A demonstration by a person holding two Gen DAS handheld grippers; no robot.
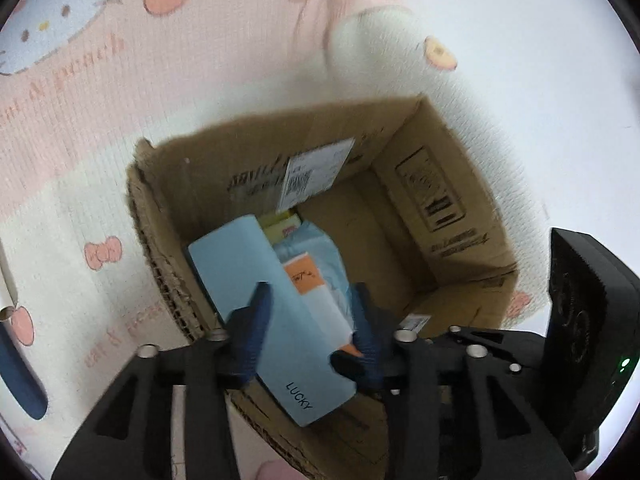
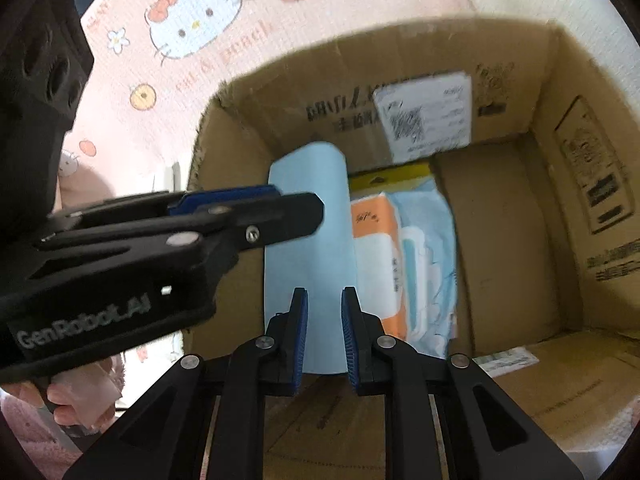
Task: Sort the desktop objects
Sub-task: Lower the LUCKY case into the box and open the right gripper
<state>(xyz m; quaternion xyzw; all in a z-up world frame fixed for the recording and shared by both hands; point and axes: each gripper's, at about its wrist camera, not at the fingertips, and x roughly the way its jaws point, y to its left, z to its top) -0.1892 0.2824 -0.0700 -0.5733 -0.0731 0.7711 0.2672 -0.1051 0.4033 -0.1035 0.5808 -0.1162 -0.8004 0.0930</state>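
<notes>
Pale-blue, flat cardboard "LUCKY" box (image 1: 276, 320) lay against the near-left wall of the brown corrugated carton (image 1: 452, 216), beside earlier-sorted packets; the left gripper (image 1: 310, 312) straddled it with fingers apart, seemingly releasing it. Nearby, the right gripper (image 2: 324, 336) hung closed and empty.

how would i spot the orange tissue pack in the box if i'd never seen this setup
Find the open cardboard box on the pink cartoon-print cloth. Inside, beside the tall light blue box, lies the orange tissue pack. It is the only orange-and-white item, between that blue box and a pale blue packet.
</notes>
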